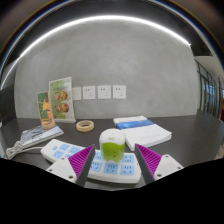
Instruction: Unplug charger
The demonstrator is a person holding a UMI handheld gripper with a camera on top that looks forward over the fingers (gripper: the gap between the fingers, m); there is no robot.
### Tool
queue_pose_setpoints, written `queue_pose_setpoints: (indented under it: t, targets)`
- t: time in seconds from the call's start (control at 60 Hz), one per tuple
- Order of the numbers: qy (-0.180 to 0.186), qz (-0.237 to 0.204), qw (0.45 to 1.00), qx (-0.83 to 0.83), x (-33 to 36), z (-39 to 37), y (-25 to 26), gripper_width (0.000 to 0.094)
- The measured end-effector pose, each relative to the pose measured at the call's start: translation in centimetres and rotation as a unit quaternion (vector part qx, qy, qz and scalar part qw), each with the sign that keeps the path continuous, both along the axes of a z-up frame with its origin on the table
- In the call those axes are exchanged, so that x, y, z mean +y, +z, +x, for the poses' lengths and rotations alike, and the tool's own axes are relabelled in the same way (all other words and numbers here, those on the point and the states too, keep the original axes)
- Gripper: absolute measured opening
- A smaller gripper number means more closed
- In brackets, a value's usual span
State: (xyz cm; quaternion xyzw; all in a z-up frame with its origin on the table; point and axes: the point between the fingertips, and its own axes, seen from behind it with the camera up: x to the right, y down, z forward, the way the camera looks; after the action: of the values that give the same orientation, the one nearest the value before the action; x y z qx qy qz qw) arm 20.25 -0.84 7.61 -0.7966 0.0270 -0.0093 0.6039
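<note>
**Q:** State the position of the gripper (112,160) and its fingers.

**A:** The fingers are apart. Each purple pad (68,152) angles inward, with an open gap on both sides of the charger (111,150), which stands between them. Neither pad presses on it.

**Q:** Where is the charger seated?

**A:** It is a white block with a green lower body, plugged upright into a white power strip (108,168). The strip lies flat on the dark surface (185,140) and runs between the fingers, with its near end below them. Pale blue socket faces show on the strip around the charger.

**Q:** What lies around the work area?

**A:** Beyond the fingers: a roll of tape (86,125) lying flat and a stack of papers (141,128), the two well apart with bare surface between them. On the tape's side, a leaflet stand (61,100) sits upright near the far edge, and a white cable bundle (30,139) lies near the side edge.

**Q:** What bounds the far edge?

**A:** A wall carrying a row of white outlets (103,92). The surface on the papers' side is open toward its edge.
</note>
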Motion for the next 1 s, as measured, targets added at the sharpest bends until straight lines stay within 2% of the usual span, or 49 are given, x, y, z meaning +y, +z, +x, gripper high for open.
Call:
queue_pose_setpoints:
  t: [0.15, 0.217, 0.233, 0.267, 0.4, 0.433, 0.633, 0.717, 0.75, 0.883, 1.0]
  targets:
    - [-0.012, 0.017, 1.000, -0.009, 3.8, 1.1, 0.5, 0.0800]
    - [-0.013, 0.013, 1.000, -0.010, 4.9, 1.1, 0.2, 0.0723]
    - [-0.010, 0.013, 1.000, -0.008, 5.1, 0.9, 0.1, 0.0727]
    - [0.001, 0.012, 1.000, -0.003, 5.3, 0.3, 0.1, 0.0493]
    - [-0.028, 0.016, 0.999, -0.022, 5.4, 0.5, 0.1, 0.0398]
    - [-0.031, 0.015, 0.999, -0.027, 5.2, 0.3, 0.1, 0.0339]
    - [-0.052, -0.013, 0.999, -0.005, 5.5, 0.6, 0.0, 0.0318]
    - [-0.058, -0.008, 0.998, 0.027, 5.1, 0.8, 0.6, 0.0319]
    - [-0.056, 0.003, 0.998, 0.032, 4.9, 0.6, 1.5, 0.0319]
    - [-0.055, -0.012, 0.998, 0.022, 4.6, 0.5, 1.2, 0.0319]
    - [-0.034, -0.017, 0.999, 0.013, 4.9, 0.1, 1.2, 0.0318]
